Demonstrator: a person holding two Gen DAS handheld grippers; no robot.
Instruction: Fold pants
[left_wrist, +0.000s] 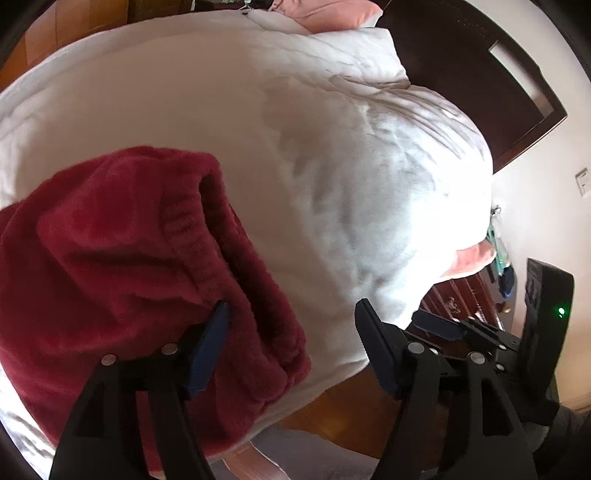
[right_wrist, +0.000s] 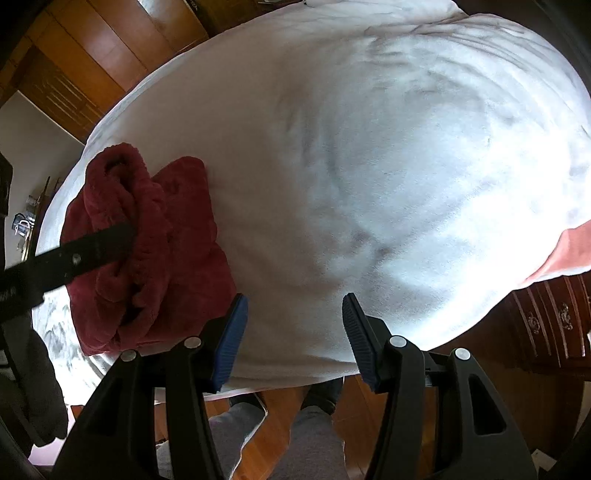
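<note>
Dark red fleece pants (left_wrist: 122, 266) lie in a folded bundle on the near left corner of a white bed (left_wrist: 229, 122), ribbed waistband facing right. My left gripper (left_wrist: 291, 317) is open above the bundle's right edge, its left finger over the cloth, holding nothing. In the right wrist view the pants (right_wrist: 155, 258) sit at the left, and a left gripper finger (right_wrist: 96, 245) reaches over them. My right gripper (right_wrist: 293, 306) is open and empty above the white bedding (right_wrist: 351, 184), right of the pants.
White duvet and pillow (left_wrist: 354, 44) are heaped at the bed's far side, with a pink pillow (left_wrist: 332, 14). A dark wooden headboard (left_wrist: 480, 74) and a carved drawer unit (right_wrist: 554, 321) stand at right. Wood floor and the person's legs (right_wrist: 314, 435) are below.
</note>
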